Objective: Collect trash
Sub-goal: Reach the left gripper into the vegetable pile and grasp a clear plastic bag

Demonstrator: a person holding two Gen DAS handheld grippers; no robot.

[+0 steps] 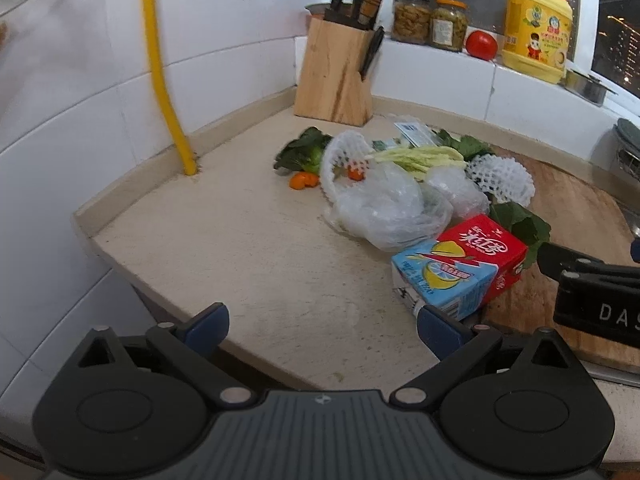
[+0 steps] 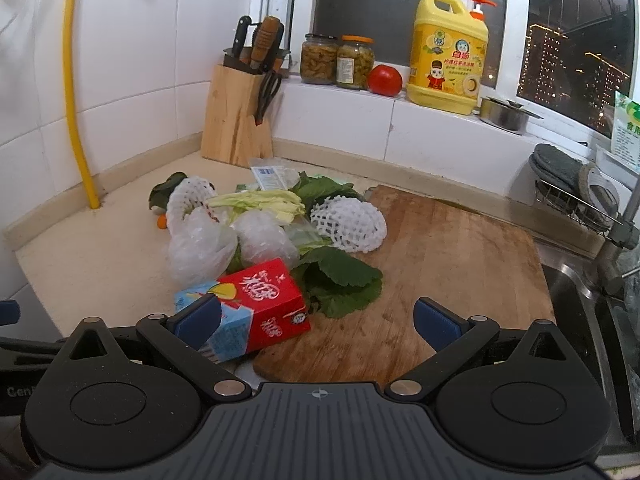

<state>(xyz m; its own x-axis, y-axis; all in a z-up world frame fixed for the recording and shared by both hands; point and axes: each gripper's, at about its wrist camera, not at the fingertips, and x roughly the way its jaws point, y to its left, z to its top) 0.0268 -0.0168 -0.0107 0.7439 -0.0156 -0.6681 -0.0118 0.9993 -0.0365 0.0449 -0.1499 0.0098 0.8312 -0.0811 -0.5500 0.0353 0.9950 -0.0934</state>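
A heap of trash lies on the beige counter: a red drink carton beside a blue drink carton, crumpled clear plastic bags, white foam fruit nets, green leaves and pale cabbage strips. My left gripper is open and empty, low at the counter's front edge, left of the cartons. My right gripper is open and empty, its left finger in front of the blue carton.
A wooden cutting board lies right of the heap, a sink beyond it. A knife block stands in the corner. Jars, a tomato and a yellow detergent jug line the sill. A yellow pipe runs down the wall.
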